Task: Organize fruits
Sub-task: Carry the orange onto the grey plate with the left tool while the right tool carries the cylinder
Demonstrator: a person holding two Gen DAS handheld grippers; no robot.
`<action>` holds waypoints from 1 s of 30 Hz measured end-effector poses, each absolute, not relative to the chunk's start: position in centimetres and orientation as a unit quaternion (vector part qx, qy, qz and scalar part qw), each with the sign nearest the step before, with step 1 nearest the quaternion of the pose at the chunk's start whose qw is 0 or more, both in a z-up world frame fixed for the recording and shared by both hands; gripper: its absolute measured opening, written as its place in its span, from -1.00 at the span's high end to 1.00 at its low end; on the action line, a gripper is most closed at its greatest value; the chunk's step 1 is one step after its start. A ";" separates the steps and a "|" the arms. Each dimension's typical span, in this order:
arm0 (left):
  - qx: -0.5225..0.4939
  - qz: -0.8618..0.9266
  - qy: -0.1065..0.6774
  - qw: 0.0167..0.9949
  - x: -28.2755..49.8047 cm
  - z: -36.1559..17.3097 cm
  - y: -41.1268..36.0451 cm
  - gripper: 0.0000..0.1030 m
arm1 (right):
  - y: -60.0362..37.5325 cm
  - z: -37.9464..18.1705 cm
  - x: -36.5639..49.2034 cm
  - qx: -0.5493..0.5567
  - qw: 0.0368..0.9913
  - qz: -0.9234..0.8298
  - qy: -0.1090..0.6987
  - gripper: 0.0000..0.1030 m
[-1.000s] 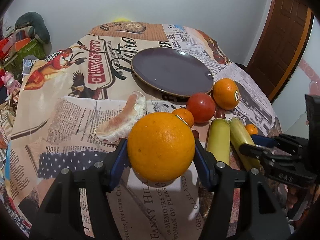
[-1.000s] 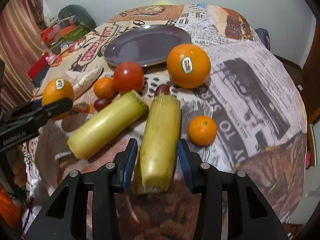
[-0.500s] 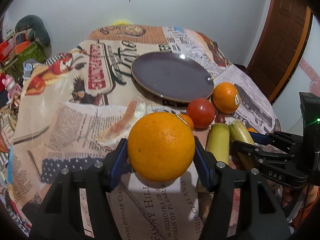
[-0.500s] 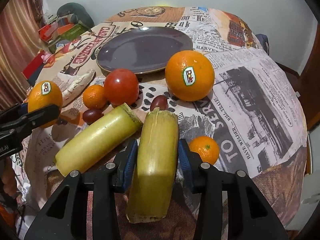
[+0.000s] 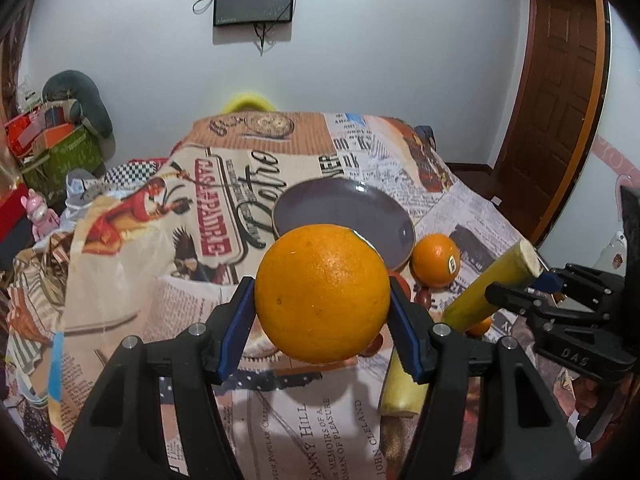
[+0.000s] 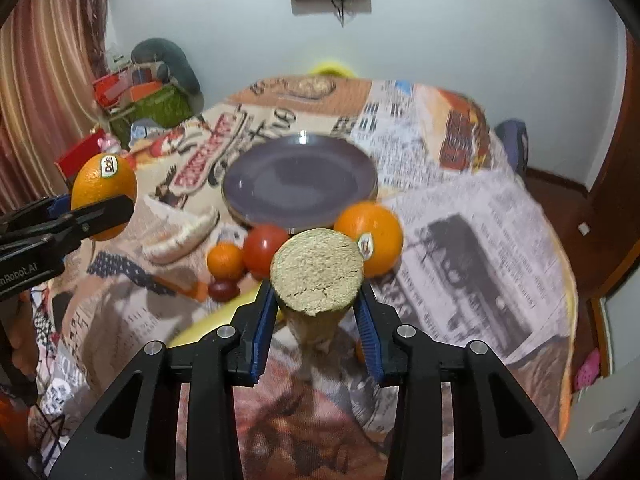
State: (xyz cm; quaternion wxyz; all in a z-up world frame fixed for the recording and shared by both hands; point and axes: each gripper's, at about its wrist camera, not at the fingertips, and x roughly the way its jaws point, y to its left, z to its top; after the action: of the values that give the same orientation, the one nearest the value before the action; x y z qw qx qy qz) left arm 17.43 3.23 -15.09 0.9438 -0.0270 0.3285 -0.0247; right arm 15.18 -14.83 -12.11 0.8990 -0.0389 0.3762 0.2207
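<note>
My left gripper is shut on a large orange and holds it above the table; the orange also shows in the right wrist view. My right gripper is shut on a yellow-green sugarcane piece, lifted and tilted with its cut end toward the camera; it shows in the left wrist view. A grey plate lies empty beyond. In front of it sit a stickered orange, a tomato, a small tangerine and a dark plum.
A second sugarcane piece lies on the newspaper-print tablecloth. A pale bread-like piece lies left of the fruit. Boxes and clutter stand beyond the table's left edge. A door is at the right.
Both grippers have risen. The right one has lifted the sugarcane piece off the table and tipped its cut end up. The left one holds the orange higher.
</note>
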 end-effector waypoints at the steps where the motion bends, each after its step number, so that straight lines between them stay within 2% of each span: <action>1: -0.027 -0.024 0.326 0.945 17.5 -14.8 3.2 -0.21 | -14.8 -11.6 15.2 -0.037 0.901 0.223 0.370 0.31; 14: -0.015 -0.017 0.302 0.953 20.2 -12.9 3.4 -0.21 | -12.8 -8.2 16.8 -0.043 0.917 0.242 0.314 0.31; 30: -0.004 -0.022 0.327 0.945 27.4 -15.4 3.1 -0.21 | -11.1 -10.3 21.9 -0.041 0.910 0.246 0.333 0.31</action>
State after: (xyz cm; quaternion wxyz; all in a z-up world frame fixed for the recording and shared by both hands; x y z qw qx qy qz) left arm 27.37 3.05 -15.45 0.9446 -0.0045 0.3275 -0.0218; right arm 21.92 -11.07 -10.34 0.9096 -0.0408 0.3326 0.2456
